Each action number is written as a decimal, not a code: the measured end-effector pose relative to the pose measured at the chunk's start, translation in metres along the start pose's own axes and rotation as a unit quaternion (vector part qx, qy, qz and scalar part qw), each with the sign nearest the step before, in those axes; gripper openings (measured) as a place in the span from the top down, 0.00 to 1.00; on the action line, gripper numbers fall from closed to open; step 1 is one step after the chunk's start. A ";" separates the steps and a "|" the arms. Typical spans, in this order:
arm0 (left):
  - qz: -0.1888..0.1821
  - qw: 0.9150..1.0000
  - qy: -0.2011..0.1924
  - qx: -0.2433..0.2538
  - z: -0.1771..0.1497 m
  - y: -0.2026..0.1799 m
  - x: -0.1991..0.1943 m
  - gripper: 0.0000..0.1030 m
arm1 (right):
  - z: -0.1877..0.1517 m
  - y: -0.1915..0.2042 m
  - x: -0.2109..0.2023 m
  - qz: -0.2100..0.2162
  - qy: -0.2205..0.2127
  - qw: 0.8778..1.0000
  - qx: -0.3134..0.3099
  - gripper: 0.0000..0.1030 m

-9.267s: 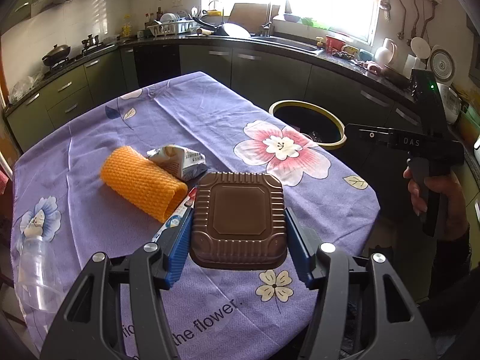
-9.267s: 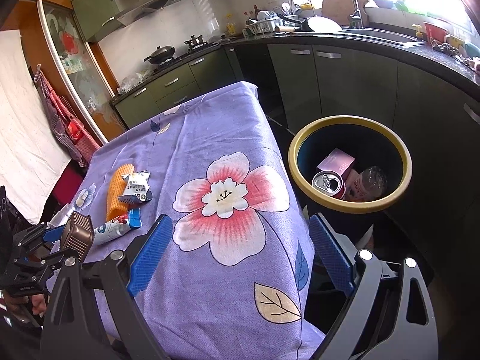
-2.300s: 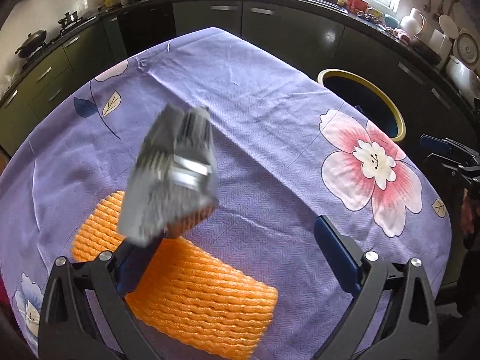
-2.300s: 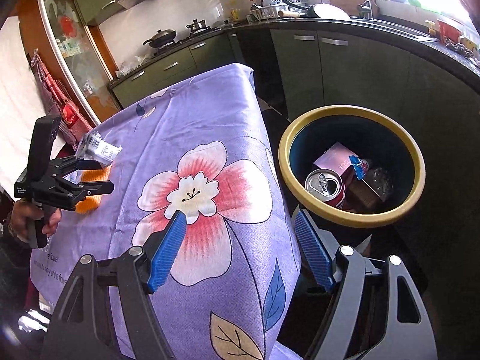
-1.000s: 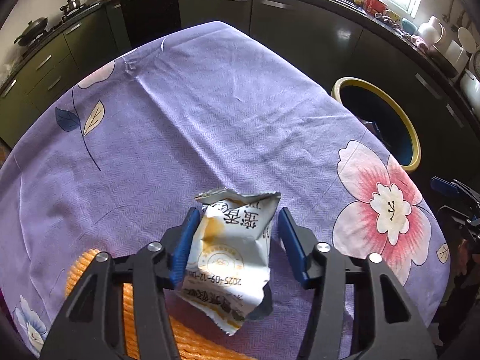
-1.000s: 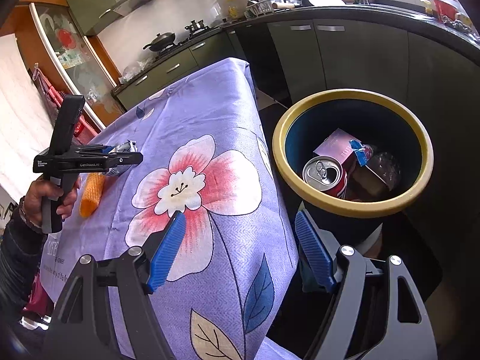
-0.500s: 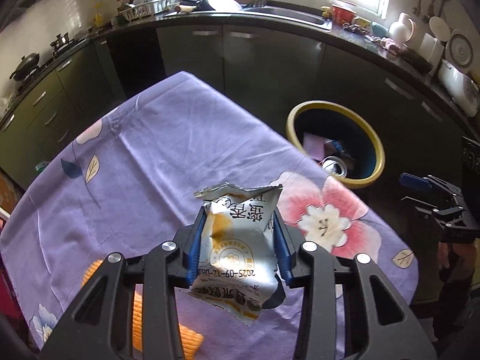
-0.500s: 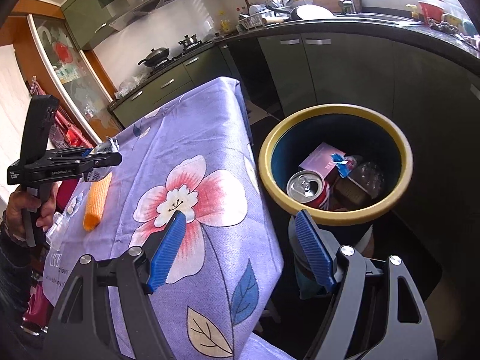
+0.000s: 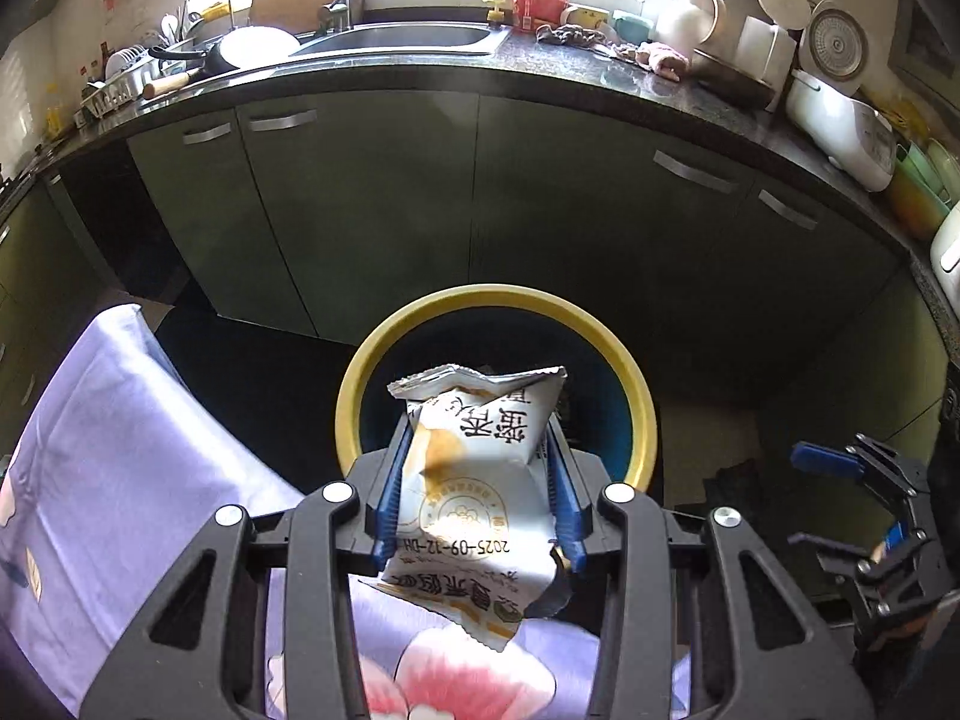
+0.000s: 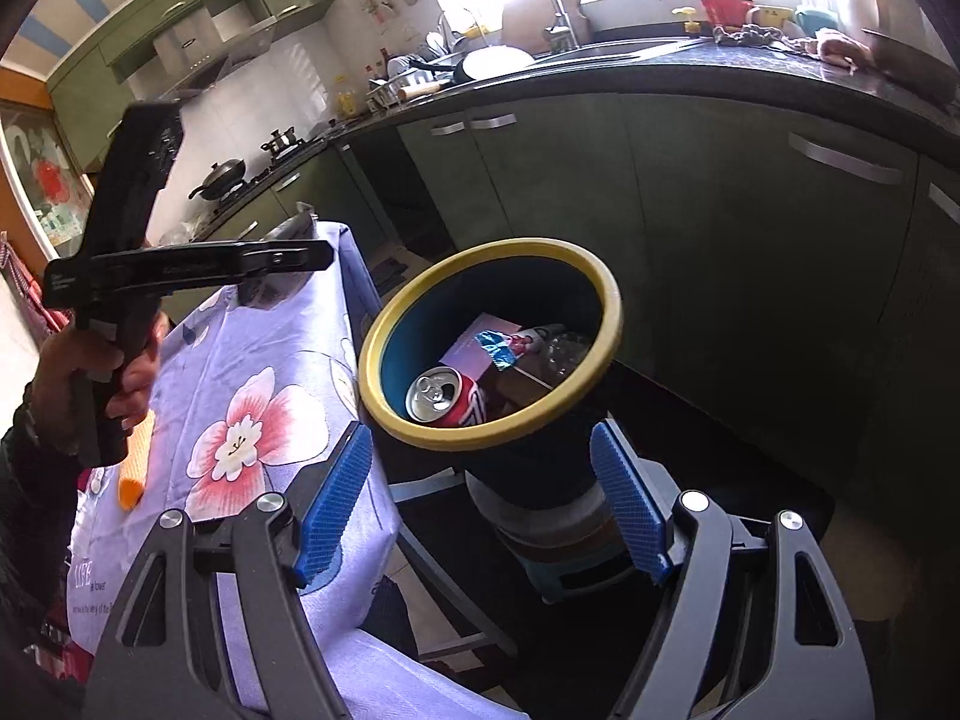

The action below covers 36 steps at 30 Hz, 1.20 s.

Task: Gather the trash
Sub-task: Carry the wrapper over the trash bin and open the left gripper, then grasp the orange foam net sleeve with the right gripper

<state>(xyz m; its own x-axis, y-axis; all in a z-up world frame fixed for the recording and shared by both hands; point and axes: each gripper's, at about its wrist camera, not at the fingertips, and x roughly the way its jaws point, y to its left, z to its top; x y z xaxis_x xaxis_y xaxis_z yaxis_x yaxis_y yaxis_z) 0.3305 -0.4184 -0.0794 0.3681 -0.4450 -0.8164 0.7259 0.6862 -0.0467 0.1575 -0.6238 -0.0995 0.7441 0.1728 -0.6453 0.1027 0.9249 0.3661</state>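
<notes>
In the left wrist view, a crumpled white snack wrapper (image 9: 474, 480) is being pinched between the blue pads of the left gripper (image 9: 477, 492) at the lower centre of the frame; the jaws are drawn in close against its two sides. The wrapper's sealed top edge is sticking out beyond the fingertips, and its torn lower end is hanging below the pads over the purple flowered tablecloth (image 9: 120, 450) at the lower left. Directly behind the wrapper, at mid-frame, the yellow-rimmed trash bin (image 9: 498, 300) is being seen from above — its dark blue interior is largely hidden by the wrapper. At the right edge the right gripper (image 9: 840, 498) is being held low, its blue pads spread apart.

In the right wrist view, the right gripper (image 10: 480, 498) is being held wide open at the bottom of the frame with nothing between its pads, and the trash bin (image 10: 606, 294) is showing between and beyond them. Inside the bin a red drink can (image 10: 444, 399), a pink card (image 10: 474, 342) and a clear plastic bottle (image 10: 564, 351) are lying together. At the upper left the left gripper (image 10: 312, 255) is being carried side-on above the tablecloth (image 10: 288, 360) — the wrapper (image 10: 282, 285) is only partly visible in its shadow below the fingers. An orange foam net (image 10: 135, 462) is lying on the cloth at the left edge.
</notes>
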 end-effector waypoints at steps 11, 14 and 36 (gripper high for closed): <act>0.008 0.999 -0.028 -0.034 0.017 -0.001 -0.001 0.26 | 0.002 0.007 0.006 -0.001 0.005 1.000 -0.009 0.27; 0.015 0.996 -0.084 -0.041 -0.003 -0.004 -0.060 0.14 | 0.002 0.019 0.008 0.009 0.006 1.000 -0.022 0.27; 0.297 0.887 -0.250 -0.248 -0.319 0.058 -0.361 0.07 | -0.057 0.297 0.083 0.189 0.118 0.939 -0.261 0.23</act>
<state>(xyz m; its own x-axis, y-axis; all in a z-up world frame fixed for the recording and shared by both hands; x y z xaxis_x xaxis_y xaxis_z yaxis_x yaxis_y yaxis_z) 0.0547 -0.0347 0.0289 0.9024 -0.0337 -0.4296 0.0171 0.9990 -0.0424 0.2123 -0.3156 -0.0829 0.4890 0.5352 -0.6888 -0.5227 0.8120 0.2598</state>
